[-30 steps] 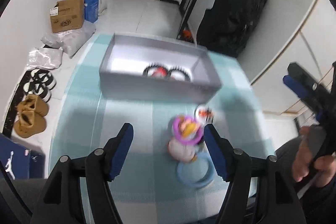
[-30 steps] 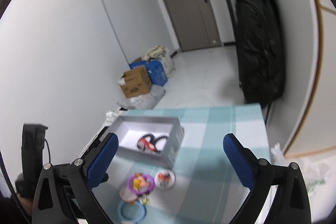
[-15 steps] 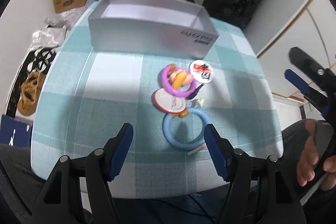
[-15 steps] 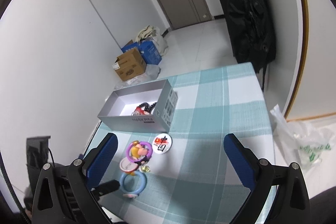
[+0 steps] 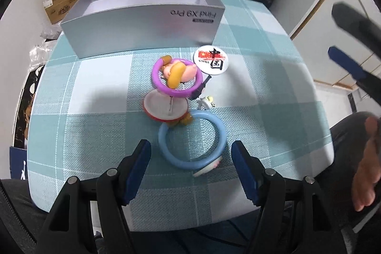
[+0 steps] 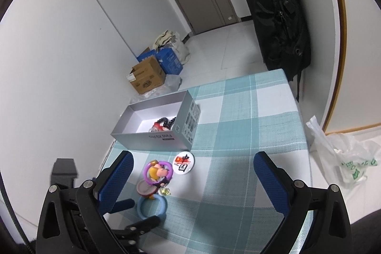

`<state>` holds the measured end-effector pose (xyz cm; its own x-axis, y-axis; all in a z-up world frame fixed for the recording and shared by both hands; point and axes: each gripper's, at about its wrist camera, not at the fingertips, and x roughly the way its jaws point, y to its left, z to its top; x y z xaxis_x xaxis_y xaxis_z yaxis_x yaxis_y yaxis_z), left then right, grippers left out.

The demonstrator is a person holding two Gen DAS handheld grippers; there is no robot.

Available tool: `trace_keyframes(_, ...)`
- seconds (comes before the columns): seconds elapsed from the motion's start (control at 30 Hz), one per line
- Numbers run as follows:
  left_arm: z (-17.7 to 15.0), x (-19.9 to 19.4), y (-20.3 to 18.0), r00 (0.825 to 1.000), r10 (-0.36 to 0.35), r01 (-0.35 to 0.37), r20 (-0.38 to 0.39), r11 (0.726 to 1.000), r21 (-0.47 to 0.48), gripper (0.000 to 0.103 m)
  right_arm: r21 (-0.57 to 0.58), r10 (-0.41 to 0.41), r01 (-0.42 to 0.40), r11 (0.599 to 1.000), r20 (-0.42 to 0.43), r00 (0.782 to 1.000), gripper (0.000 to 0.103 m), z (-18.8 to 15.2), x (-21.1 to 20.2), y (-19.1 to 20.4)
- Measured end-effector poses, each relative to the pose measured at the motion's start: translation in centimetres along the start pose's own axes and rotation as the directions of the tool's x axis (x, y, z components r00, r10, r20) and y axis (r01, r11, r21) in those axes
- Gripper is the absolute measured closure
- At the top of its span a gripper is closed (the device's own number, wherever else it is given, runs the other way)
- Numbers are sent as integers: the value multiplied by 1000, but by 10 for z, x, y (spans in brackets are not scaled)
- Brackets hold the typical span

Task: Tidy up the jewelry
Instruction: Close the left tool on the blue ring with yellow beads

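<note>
Lowered since before, left gripper (image 5: 191,162) fingers apart straddle the blue ring (image 5: 192,140); right gripper (image 6: 193,182) gapes empty.

I am holding the left hand-held gripper (image 5: 191,157) tilted steeply downward, jaws standing apart and empty; the right hand-held gripper (image 6: 192,175) is gaping wide, gripping nothing.

the grey box (image 5: 142,25) carries "find x9 pro" on its long side, seen upside down from the left wrist view. the round badge (image 5: 210,60) just beside it shows the word "china" under a small red flag, and two big black chinese characters. print on the cardboard carton (image 5: 62,7) is too small to read.
</note>
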<state>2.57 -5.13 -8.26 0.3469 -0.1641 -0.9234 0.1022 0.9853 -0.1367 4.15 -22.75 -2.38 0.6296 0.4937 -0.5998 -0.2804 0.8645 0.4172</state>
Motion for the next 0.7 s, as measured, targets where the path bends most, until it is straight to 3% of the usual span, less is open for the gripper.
trace_keyframes(0.1,4,4,-6,998,65,-64,-19,997,34,38,4,-7,7,1000,-5,1000,1,0,2,-2)
trace_keyframes(0.3,5,6,-9,995,94,-92,-22,993,69,39,9,-9,9,1000,-8,1000,1,1,2,-3)
trace_keyframes(0.37,5,5,-10,996,84,-82,-15,993,82,46,9,-11,11,1000,-8,1000,1,1,2,-4)
trace_keyframes(0.53,3,4,-8,998,59,-58,-6,995,86,47,18,-14,15,1000,-17,1000,1,0,4,-5)
trace_keyframes(0.7,1,-4,3,999,-38,39,-11,999,31,47,18,-18,18,1000,-19,1000,1,-1,4,-6)
